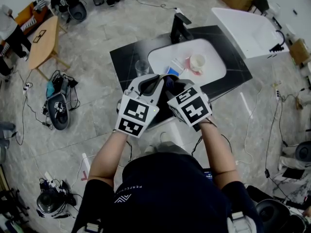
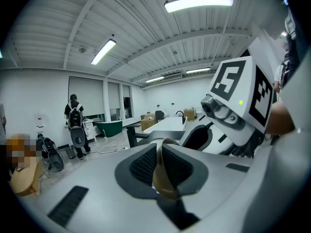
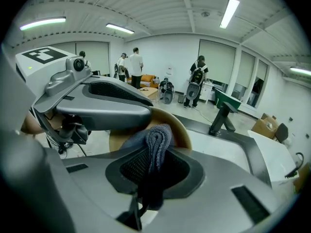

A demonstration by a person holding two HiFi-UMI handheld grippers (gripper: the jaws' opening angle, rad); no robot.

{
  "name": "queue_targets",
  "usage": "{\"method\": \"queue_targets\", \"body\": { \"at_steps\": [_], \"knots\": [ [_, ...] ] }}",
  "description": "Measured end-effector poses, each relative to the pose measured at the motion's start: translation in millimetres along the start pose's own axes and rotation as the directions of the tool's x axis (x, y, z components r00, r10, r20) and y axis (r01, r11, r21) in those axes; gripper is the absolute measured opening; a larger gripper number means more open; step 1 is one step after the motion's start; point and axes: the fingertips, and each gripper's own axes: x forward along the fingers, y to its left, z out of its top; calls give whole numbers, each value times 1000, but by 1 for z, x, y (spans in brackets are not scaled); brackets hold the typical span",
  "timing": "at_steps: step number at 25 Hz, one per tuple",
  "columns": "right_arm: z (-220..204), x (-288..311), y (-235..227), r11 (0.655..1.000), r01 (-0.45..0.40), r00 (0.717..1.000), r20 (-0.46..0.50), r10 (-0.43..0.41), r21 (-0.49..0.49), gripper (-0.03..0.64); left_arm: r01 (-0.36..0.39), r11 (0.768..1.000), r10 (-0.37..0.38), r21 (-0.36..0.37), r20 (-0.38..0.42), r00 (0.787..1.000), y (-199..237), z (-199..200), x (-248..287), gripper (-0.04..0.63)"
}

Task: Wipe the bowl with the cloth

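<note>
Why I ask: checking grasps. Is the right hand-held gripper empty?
No, the right hand-held gripper is shut on a grey cloth.

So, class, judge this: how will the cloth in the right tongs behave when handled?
Probably floppy: the cloth folds over itself and hangs limp between the right tongs. Likely light, since one pinch holds it. Its ribbed weave should resist slipping.
</note>
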Motion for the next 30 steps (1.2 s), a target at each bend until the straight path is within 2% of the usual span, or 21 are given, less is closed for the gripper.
{"method": "queue_targets", "body": {
  "at_steps": [17, 24, 30],
  "knots": [
    [-10, -2, 33, 980, -198, 978, -71, 197, -11, 81, 0, 999, 0, 34, -15, 1000, -1, -9, 3, 25],
    [-4, -12, 42, 963, -271, 962, -21, 271, -12, 81, -4, 998, 2, -65, -30, 1000, 13, -22, 4, 18],
    [2, -22, 45, 951, -308, 951, 26, 308, -11, 81, -37, 996, 34, -82, -46, 998, 24, -26, 4, 18]
  ]
}}
